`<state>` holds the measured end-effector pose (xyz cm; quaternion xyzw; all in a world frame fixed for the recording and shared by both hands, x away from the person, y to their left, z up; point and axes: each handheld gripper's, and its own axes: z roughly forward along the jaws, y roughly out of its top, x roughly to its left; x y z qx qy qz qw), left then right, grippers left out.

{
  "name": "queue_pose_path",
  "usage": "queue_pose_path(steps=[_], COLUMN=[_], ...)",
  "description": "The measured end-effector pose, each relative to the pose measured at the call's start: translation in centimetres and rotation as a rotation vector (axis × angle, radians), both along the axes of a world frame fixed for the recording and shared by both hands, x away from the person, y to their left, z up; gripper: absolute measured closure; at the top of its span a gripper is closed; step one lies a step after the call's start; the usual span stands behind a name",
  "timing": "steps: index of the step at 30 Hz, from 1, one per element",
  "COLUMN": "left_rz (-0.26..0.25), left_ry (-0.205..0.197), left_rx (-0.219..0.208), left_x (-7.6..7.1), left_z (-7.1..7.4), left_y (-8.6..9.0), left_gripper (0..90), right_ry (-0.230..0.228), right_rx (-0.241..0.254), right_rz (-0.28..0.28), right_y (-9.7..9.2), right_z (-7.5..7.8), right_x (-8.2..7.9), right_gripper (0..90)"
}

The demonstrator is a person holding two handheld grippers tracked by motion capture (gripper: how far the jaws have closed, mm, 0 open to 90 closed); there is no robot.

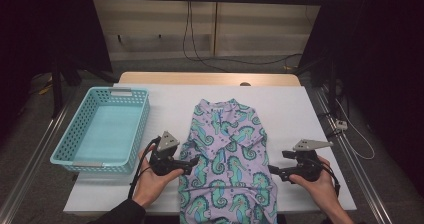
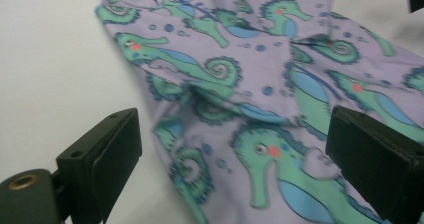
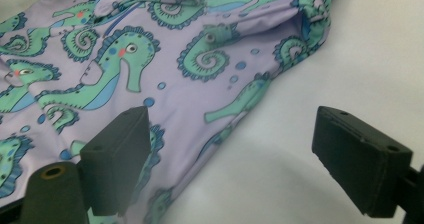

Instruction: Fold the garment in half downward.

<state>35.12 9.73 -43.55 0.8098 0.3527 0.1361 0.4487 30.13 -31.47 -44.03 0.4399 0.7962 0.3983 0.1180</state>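
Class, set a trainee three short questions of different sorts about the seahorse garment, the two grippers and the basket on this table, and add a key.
1. True or false: the turquoise basket holds the seahorse garment.
2. Choose one. The jaws of the left gripper are: A) pressed on the cloth, B) standing apart with nothing gripped, C) pressed on the basket rim.
3. On which side of the garment does the right gripper sit in the high view?

Key
1. False: the garment lies flat on the white table, and nothing lies in the basket.
2. B.
3. At its right edge, jaws apart, gripping nothing.
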Motion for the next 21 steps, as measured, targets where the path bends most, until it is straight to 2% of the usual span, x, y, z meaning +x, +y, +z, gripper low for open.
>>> queue_pose_path(steps=[2,4,7,9,10,11,12,15,16,17,20,21], left_rz=[0.013,0.029,0.026,0.051,0.051,0.046,0.05,0.059,0.059,0.07,0.069,0.073], left_ry=[-0.001,-0.013,-0.036,-0.038,-0.038,-0.019,-0.021,-0.013,-0.013,-0.005,-0.006,-0.004], left_rx=[0.002,0.003,-0.045,-0.066,-0.066,-0.053,-0.042,-0.061,-0.061,-0.046,-0.041,-0.041], left_x=[0.4,1.6,2.7,3.7,3.7,4.7,5.2,6.7,6.7,7.6,8.3,9.1], left_z=[0.0,0.0,0.1,0.2,0.2,0.4,0.4,0.3,0.3,0.3,0.2,0.1], left_y=[-0.1,-0.4,-0.9,-1.2,-1.2,-1.6,-1.8,-2.2,-2.2,-2.4,-2.4,-2.3], left_gripper=[8.5,10.4,10.6,10.7,10.7,10.5,9.9,9.2,9.2,8.9,8.2,7.1], right_ry=[-0.002,0.004,0.003,-0.005,-0.005,-0.005,-0.005,-0.007,-0.007,-0.002,0.009,0.004], right_rx=[0.007,0.017,0.025,0.025,0.027,0.028,0.023,-0.004,-0.004,-0.025,-0.022,-0.017], right_rz=[-0.009,-0.011,-0.025,-0.027,-0.028,-0.028,-0.031,-0.021,-0.021,-0.013,-0.008,-0.004], right_y=[-0.1,-0.2,-0.2,-0.2,-0.2,-0.1,-0.1,0.1,0.1,0.3,0.4,0.4], right_z=[0.2,0.4,0.5,0.6,0.7,0.8,0.8,0.9,0.9,1.0,1.0,1.2], right_x=[0.8,1.7,3.2,4.2,4.7,5.3,5.6,7.1,7.1,8.0,9.5,10.1], right_gripper=[16.7,17.6,18.2,19.0,18.7,17.6,17.5,14.6,14.6,13.4,9.8,10.2])
